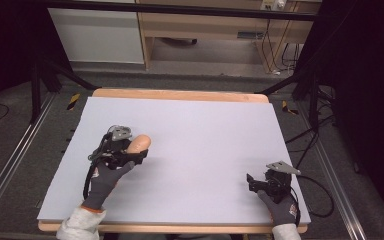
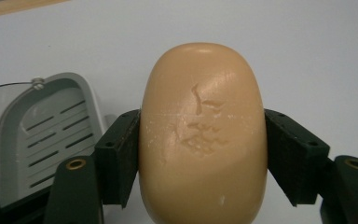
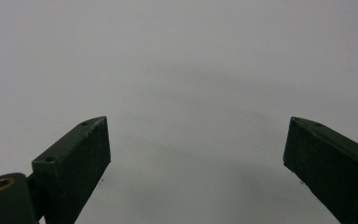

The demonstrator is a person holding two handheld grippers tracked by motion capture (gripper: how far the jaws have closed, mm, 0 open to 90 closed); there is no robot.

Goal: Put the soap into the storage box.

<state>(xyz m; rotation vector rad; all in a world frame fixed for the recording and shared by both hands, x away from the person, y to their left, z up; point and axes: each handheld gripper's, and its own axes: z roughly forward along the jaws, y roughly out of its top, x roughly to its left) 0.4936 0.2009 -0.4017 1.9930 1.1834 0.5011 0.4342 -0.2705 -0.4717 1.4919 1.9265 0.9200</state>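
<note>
The left hand-held gripper (image 2: pixel 203 154) has its two black jaws pressed against the flanks of a bar of soap (image 2: pixel 203 135), so it is closed partway, as far as the bar's width lets it. The soap is a smooth, rounded oval of tan, waxy material, with a shallow stamped emblem in its face and a few pale scuffs and crumbs around that mark. Its blunt end sticks out beyond the jaw tips. In the high view the soap (image 1: pixel 140 143) sits at the left part of the counter (image 1: pixel 205 135), clamped in the left hand-held gripper (image 1: pixel 130 150), which a hand in a grey knitted glove (image 1: pixel 105 180) grips from behind.

Just beside the soap, in the left gripper view, lies a grey plastic soap dish (image 2: pixel 46 135). It is a shallow tray with rounded corners, a raised rim and rows of short drain slots in its floor.

The counter is covered by a flat, matt, pale lilac sheet, with a light wooden edge showing at the far side.

The right hand-held gripper (image 1: pixel 252 182) rests near the right front corner of the counter. In its own view the right hand-held gripper (image 3: pixel 196 154) has its blocky, flat-faced black jaws spread wide apart with nothing between them.
</note>
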